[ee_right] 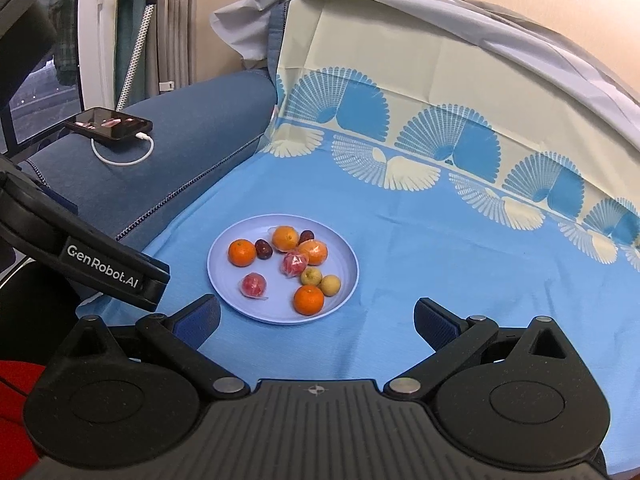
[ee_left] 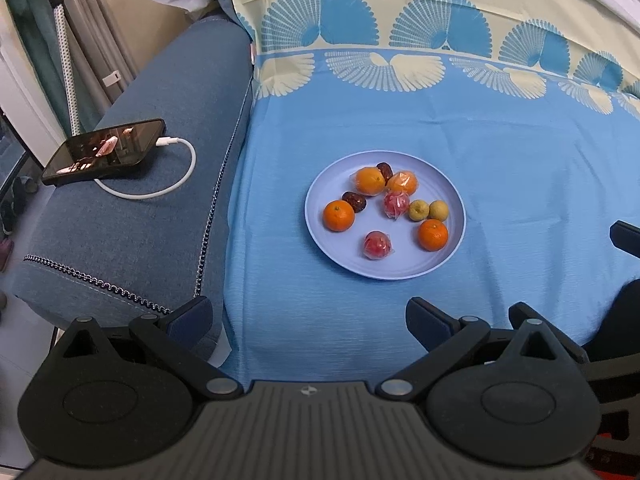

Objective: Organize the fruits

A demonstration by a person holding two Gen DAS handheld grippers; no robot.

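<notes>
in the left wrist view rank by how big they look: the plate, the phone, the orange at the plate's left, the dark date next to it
1. plate
2. phone
3. orange
4. date

Apparent size only; the fisheye distorts the phone near the edge.

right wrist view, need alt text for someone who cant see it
A round lavender plate of small fruit, including oranges, red wrapped pieces and yellow-green ones, sits on a blue patterned cloth. The open, empty right gripper frames it from below, the left gripper enters at left, and a charging phone rests on the sofa arm.
</notes>
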